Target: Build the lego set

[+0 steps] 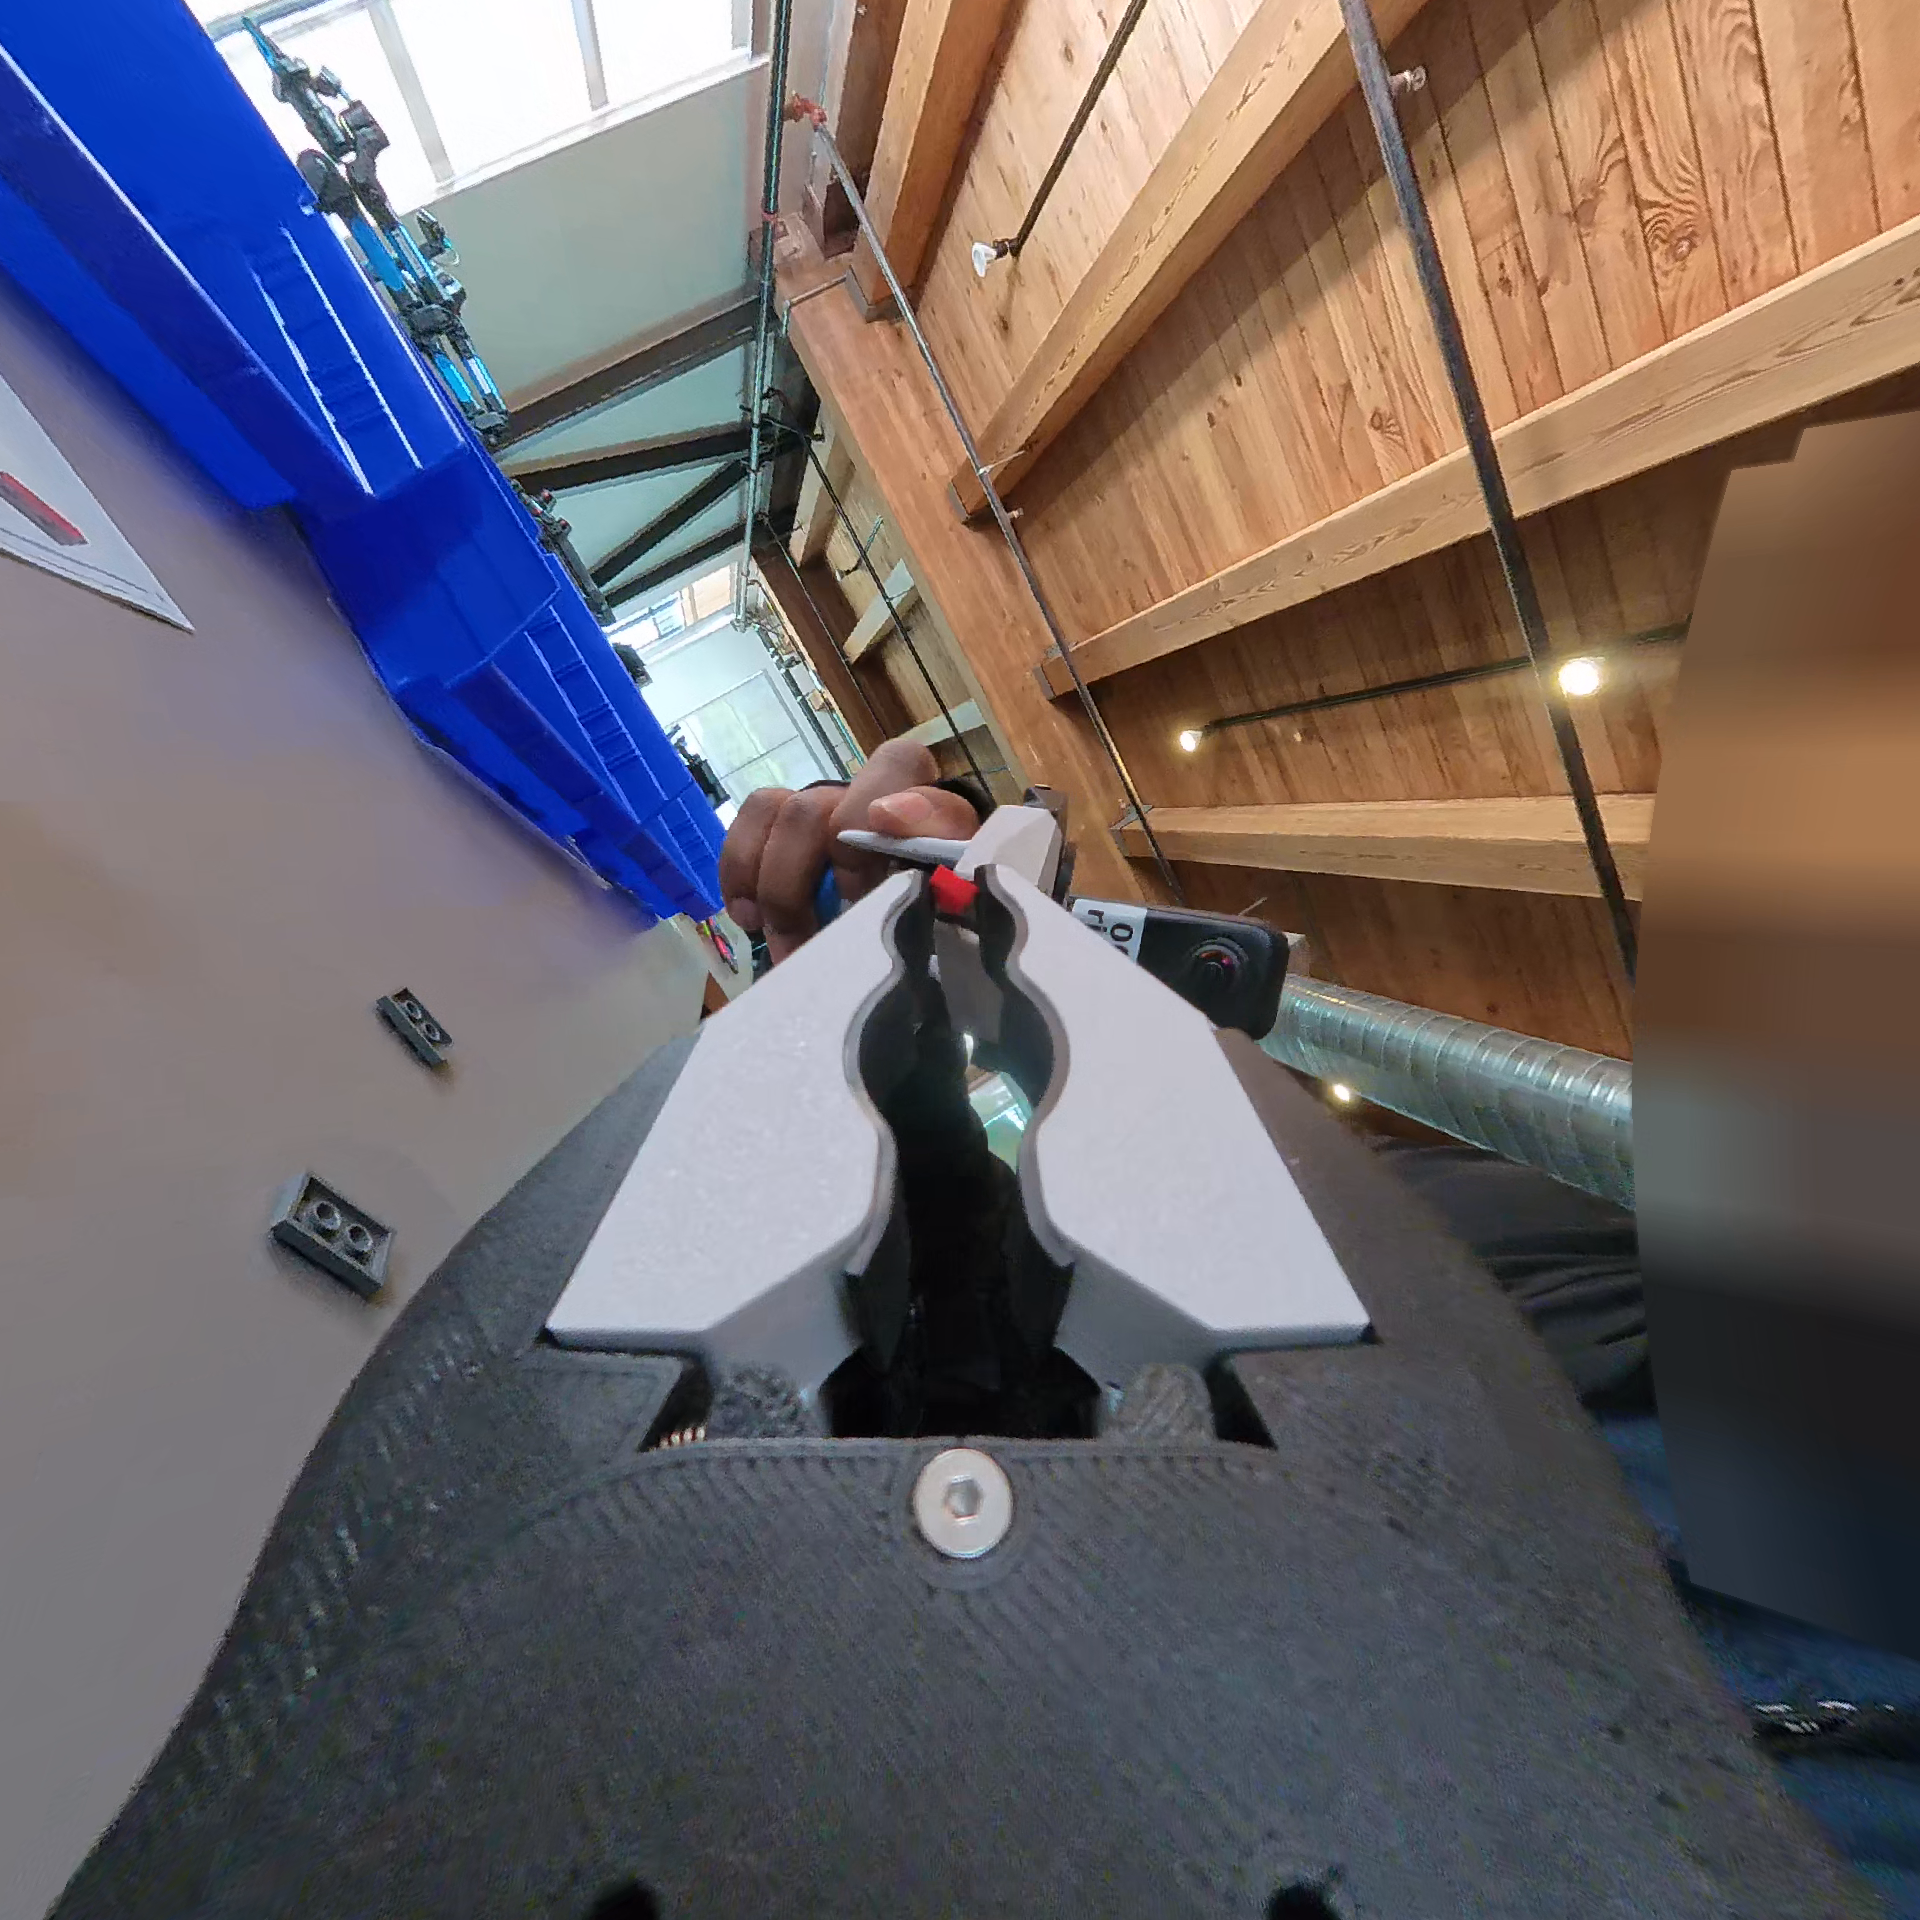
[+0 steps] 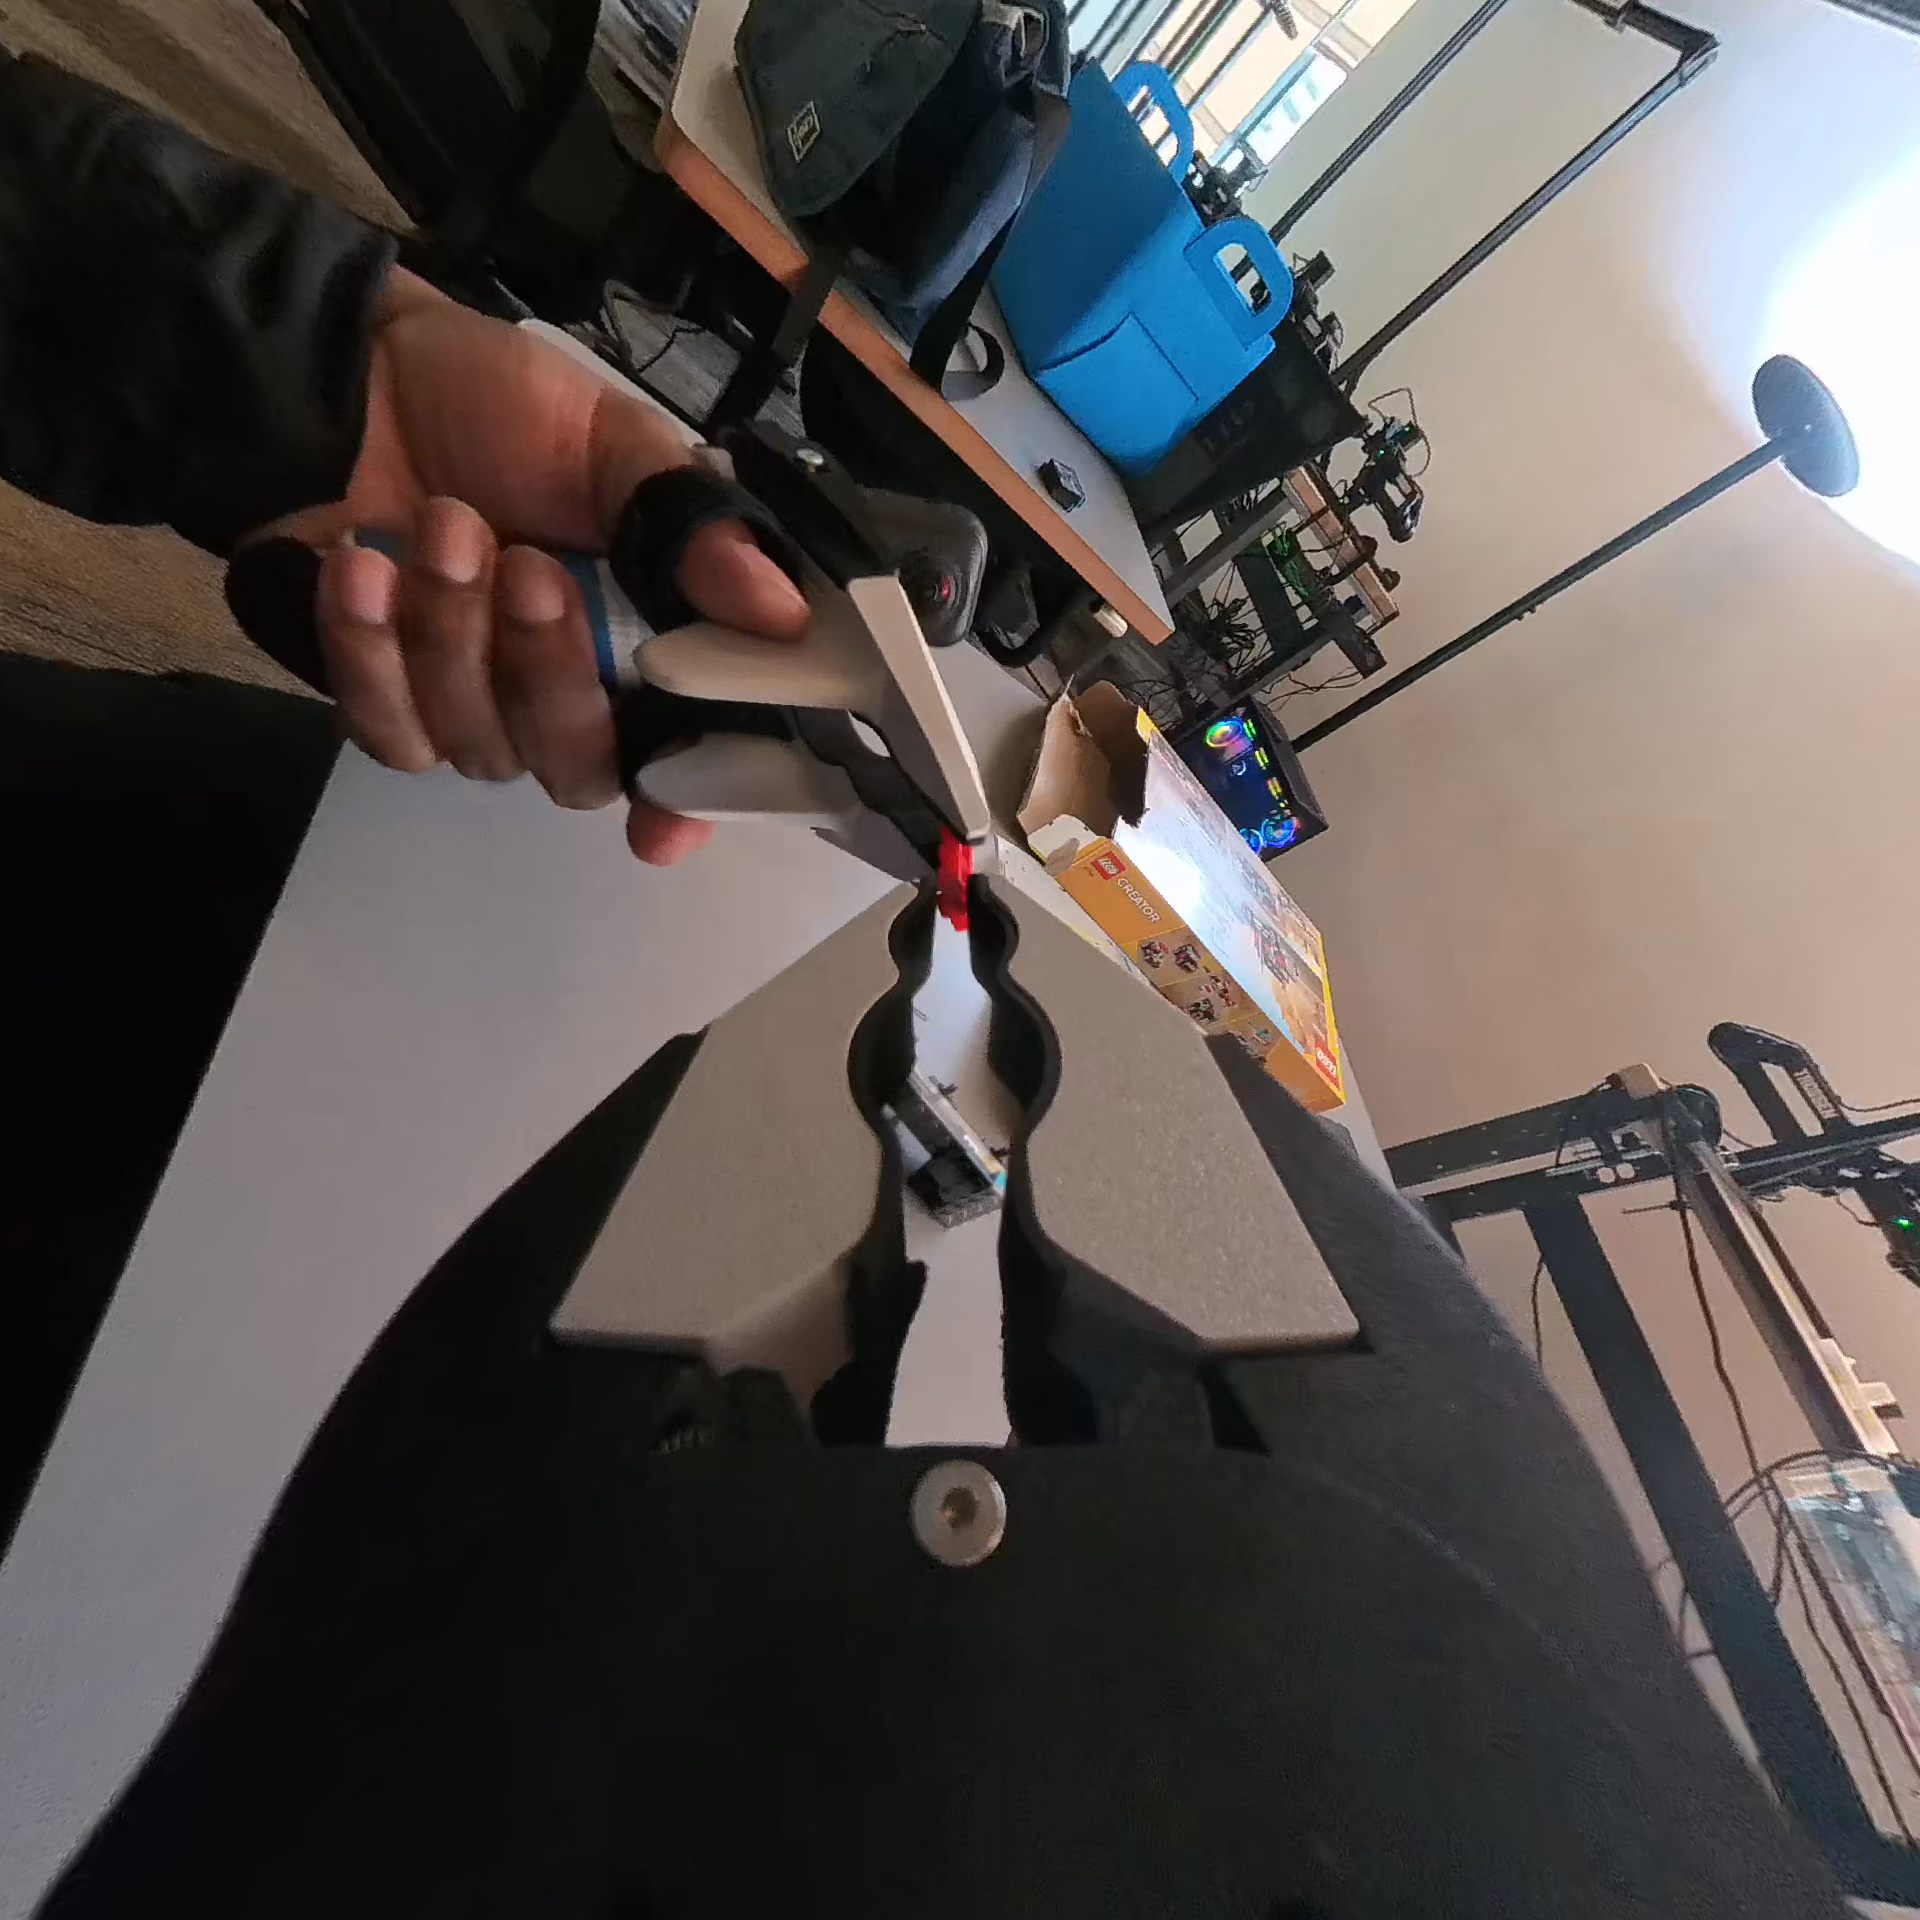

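A: From the left wrist view, what does the left claw have?

B: Its grey fingers stand nearly together, pinching a small red plastic lego piece at the very tips. Just beyond the tips, the right claw meets the same piece, with a hand behind it. Off to the left of the claw, two dark grey two-stud lego plates lie flat on the pale grey surface, well apart from the tips, and a row of blue plastic bins stands farther off.

A: And the right wrist view?

B: The right claw is narrow too, and the red piece sits at its tips. The left claw comes in from beyond, touching it. I can't tell whether this is one piece or two being pressed together; it's too small. To the right of the tips, an opened yellow cardboard lego box lies on the surface.

A: How should the step go?

B: I'd judge it a join or a handover in mid-air. Keep both claws square to each other, press straight along the studs, and loosen only one grip once the piece is seated, since it could pop out sideways.
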Demonstrator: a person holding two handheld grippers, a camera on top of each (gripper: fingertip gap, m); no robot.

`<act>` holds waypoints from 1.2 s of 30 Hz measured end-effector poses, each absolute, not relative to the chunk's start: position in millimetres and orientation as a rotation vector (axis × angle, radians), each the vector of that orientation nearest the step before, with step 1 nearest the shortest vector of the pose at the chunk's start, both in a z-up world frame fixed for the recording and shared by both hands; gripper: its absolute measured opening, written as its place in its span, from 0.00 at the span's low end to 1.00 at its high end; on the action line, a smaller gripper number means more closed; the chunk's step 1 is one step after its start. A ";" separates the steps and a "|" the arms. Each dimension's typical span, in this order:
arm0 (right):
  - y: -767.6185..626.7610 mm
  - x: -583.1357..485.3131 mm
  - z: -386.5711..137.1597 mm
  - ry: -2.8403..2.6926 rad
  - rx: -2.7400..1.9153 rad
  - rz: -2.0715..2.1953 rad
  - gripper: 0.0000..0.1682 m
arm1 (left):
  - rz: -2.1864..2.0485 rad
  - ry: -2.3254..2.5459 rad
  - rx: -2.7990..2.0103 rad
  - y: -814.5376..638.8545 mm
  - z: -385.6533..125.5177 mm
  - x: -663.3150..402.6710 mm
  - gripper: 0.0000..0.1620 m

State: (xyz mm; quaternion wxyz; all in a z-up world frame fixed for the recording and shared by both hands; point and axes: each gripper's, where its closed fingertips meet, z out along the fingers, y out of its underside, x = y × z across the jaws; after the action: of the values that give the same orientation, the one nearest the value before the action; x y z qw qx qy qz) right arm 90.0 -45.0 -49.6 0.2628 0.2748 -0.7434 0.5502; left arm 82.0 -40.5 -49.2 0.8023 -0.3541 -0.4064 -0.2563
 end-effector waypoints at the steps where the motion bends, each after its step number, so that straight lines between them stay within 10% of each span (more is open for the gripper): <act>1: -44.6 90.0 -49.0 -2.015 0.736 1.499 0.04 | -0.536 -0.871 -0.764 -41.0 -49.0 81.7 0.05; 13: -17.8 78.8 -121.3 -2.588 0.569 1.528 0.24 | -0.308 -1.049 -0.894 -56.3 -78.0 65.3 0.04; 22: -15.9 78.3 -191.8 -2.922 0.653 1.082 0.25 | -0.255 -1.098 -0.983 -52.8 -90.2 63.4 0.04; 36: -34.5 74.1 -159.5 -2.656 0.403 1.350 0.15 | -0.220 -1.118 -1.137 -42.6 -109.9 65.6 0.05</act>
State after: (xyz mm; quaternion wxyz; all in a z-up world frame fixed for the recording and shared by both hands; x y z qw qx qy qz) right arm 74.1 -34.5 -159.5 0.0675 0.1337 -0.8814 0.4481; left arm 65.6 -42.6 -109.9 0.6934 -0.5090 -0.5005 -0.0984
